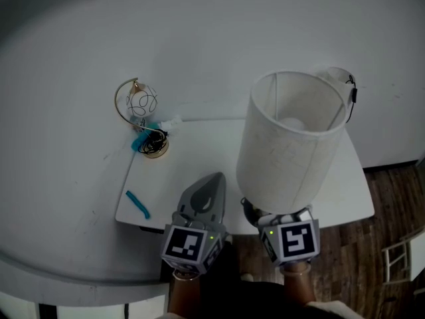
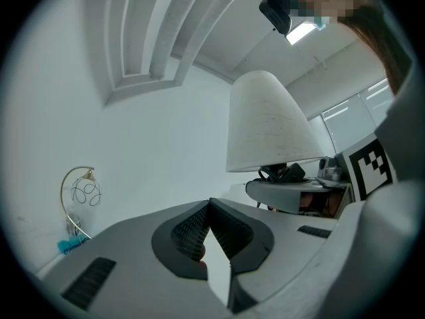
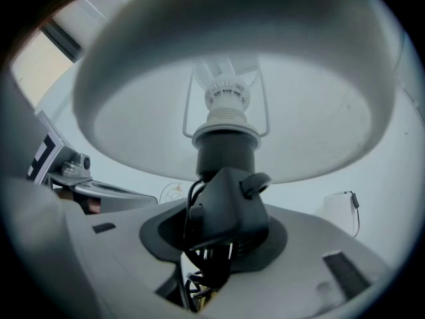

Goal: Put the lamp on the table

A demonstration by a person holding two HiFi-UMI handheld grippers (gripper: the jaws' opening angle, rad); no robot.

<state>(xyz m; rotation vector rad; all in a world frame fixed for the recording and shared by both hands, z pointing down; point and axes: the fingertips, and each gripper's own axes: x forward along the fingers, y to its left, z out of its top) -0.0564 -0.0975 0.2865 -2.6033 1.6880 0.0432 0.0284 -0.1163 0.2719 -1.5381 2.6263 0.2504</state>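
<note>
This is looking like a home-style room. A small white table is standing against a white wall with raised moulding, on a dark wooden floor, and a gold wire ornament is sitting on its corner.

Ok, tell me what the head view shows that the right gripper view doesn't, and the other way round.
Head view only: the white table, a blue strip on it, the wooden floor. Right gripper view only: the bulb socket inside the lampshade, and how the right claw clamps the lamp's black base. Both: the lampshade and the gold wire ornament.
</note>
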